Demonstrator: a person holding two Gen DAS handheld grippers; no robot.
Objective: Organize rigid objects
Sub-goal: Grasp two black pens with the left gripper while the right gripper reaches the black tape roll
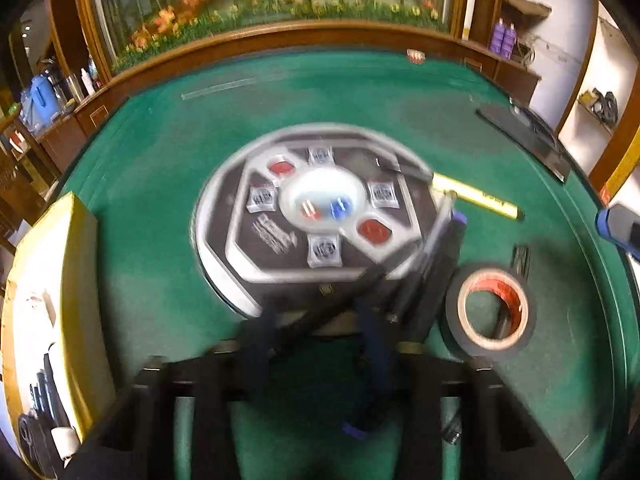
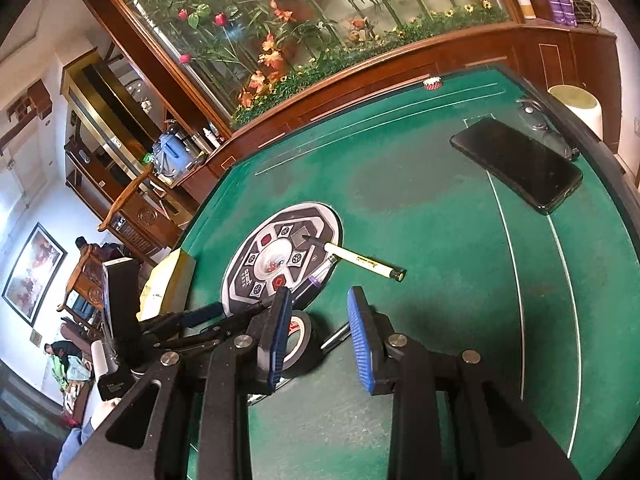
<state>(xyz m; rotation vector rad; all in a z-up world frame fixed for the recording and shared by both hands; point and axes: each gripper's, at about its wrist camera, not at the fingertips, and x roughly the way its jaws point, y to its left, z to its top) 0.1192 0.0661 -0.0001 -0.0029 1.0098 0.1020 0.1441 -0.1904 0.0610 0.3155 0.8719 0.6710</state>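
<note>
Green felt covers the worktop (image 2: 440, 208), marked with thin white lines and edged by a dark wooden rim; behind it stands a glass-fronted case of artificial flowers (image 2: 280, 32), with wooden shelving off to the side. A round black-and-silver panel (image 2: 240, 280) with a clear dome sits at the middle of the felt, and a black phone (image 2: 516, 164) lies face down toward the far edge. The right gripper (image 2: 319, 294) has its blue-padded fingers spread apart with only bare felt between them, grasping nothing. A roll of black tape (image 2: 306, 340) lies flat just behind its left finger, partly hidden by it, and a yellow pen (image 2: 360, 262) lies ahead of the tips, one end resting on the round panel. The left gripper (image 1: 316, 320) is badly blurred: slim dark sticks (image 1: 340, 300) cross between its fingers, but I cannot tell whether the pads press on them. From that side, a dark pen with a purple cap (image 1: 436, 272) lies along the panel's near-right rim, just ahead of the right finger, with the tape roll beside it. A yellow box (image 1: 76, 280) holding dark pens stands at the left.
</note>
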